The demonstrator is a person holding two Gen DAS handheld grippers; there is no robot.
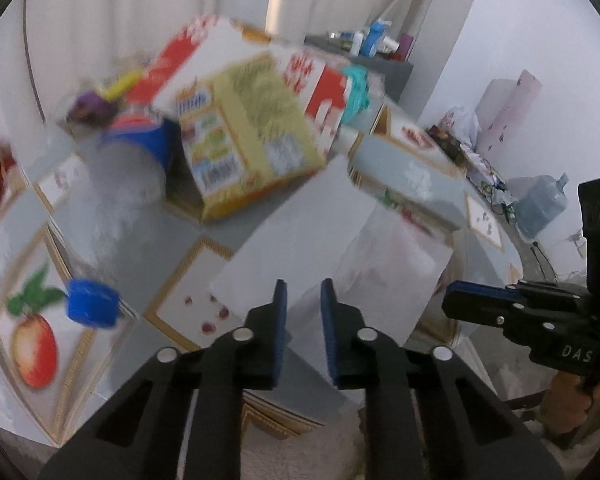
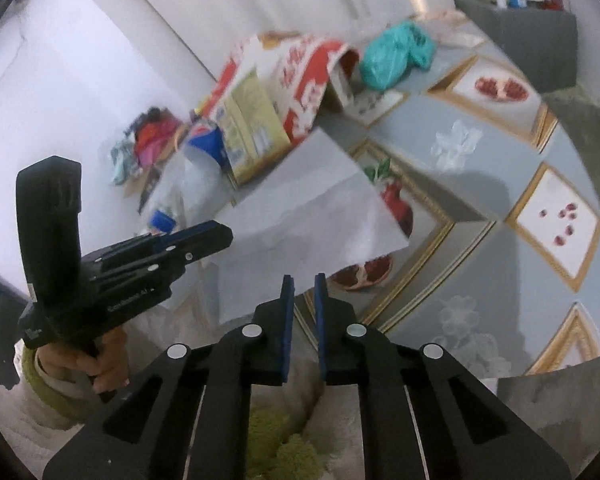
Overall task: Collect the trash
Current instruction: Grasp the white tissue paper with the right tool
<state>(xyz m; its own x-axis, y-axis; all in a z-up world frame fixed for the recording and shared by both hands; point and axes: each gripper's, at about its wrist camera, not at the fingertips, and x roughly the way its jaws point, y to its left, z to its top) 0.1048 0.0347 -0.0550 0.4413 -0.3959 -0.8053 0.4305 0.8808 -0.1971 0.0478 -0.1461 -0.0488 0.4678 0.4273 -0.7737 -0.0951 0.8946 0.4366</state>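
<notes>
The left gripper (image 1: pixel 303 300) has its blue-padded fingers parted by a narrow gap, nothing between them, poised over the near edge of a white sheet of paper (image 1: pixel 332 248) that lies flat on the table (image 1: pixel 412 168). The right gripper (image 2: pixel 303 294) likewise shows a slim gap between its pads and holds nothing; it points at the same white sheet of paper (image 2: pixel 300 204) from the other side, at the corner that overhangs the table (image 2: pixel 480 152) edge. Each tool shows in the other's camera: the right one at the right margin of the left view, the left one at lower left of the right view, gripped by a bare hand (image 2: pixel 96 360).

Beyond the paper, the trash is heaped at the far side of the fruit-patterned tablecloth. A yellow carton (image 1: pixel 248 132) lies tilted just past the sheet's far edge, leaning against a red-and-white box (image 1: pixel 316 80) behind it. To its left lies a clear plastic bottle (image 1: pixel 116 184) with a blue label and blue cap (image 1: pixel 92 306) (blurred, so its details are unclear), the cap end pointing toward the camera. A teal plastic bag (image 2: pixel 396 54) sits crumpled beside the red-and-white box (image 2: pixel 300 76). Further off stands a grey cabinet (image 2: pixel 520 36) bearing small bottles, and a large water jug (image 1: pixel 540 204) rests on the floor by the wall.
</notes>
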